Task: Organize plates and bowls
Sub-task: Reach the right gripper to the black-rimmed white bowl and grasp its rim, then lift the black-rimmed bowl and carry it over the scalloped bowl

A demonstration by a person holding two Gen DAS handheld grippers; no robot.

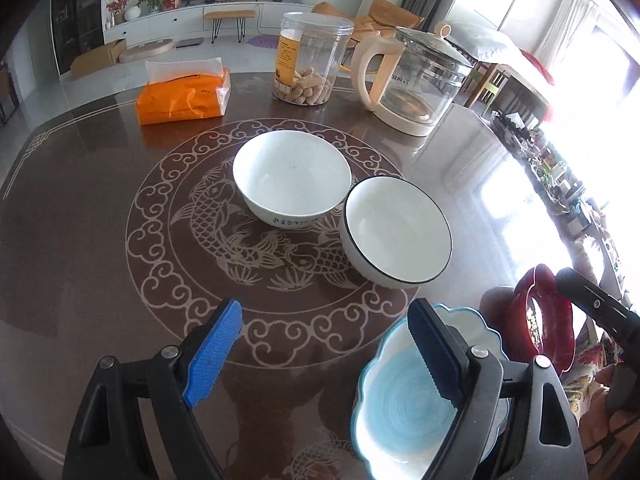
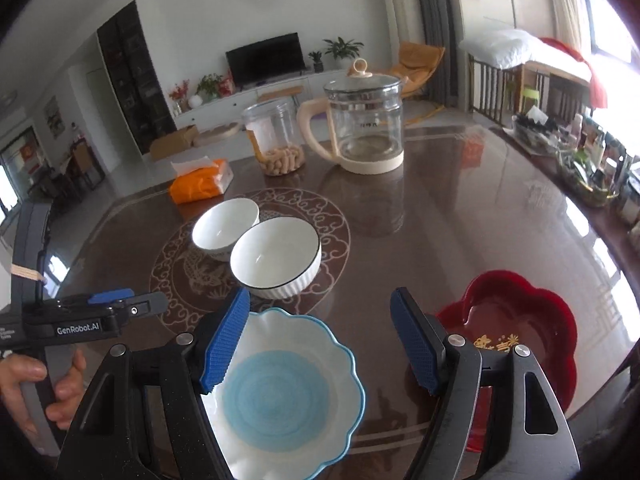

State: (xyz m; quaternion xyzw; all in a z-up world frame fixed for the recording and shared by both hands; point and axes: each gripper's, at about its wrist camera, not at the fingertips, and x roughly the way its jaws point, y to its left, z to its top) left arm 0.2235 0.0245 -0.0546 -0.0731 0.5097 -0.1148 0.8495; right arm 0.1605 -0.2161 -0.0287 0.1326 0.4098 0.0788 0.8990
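Two white bowls stand side by side mid-table: a plain one [image 1: 292, 178] [image 2: 225, 227] and a black-rimmed ribbed one [image 1: 397, 232] [image 2: 276, 255]. A scalloped blue-and-white plate [image 1: 416, 400] [image 2: 288, 392] lies near the front edge. A red flower-shaped plate [image 1: 548, 320] [image 2: 516, 328] lies to its right. My left gripper [image 1: 324, 344] is open and empty, above the table left of the blue plate; it also shows in the right wrist view [image 2: 110, 298]. My right gripper [image 2: 320, 340] is open and empty, above the blue plate's right side.
At the back of the brown patterned table [image 1: 100, 200] stand an orange tissue pack [image 1: 182, 98] [image 2: 200, 184], a clear snack jar [image 1: 310, 60] [image 2: 278, 140] and a glass kettle [image 1: 416, 80] [image 2: 360, 120]. Clutter lines the right side [image 2: 580, 152].
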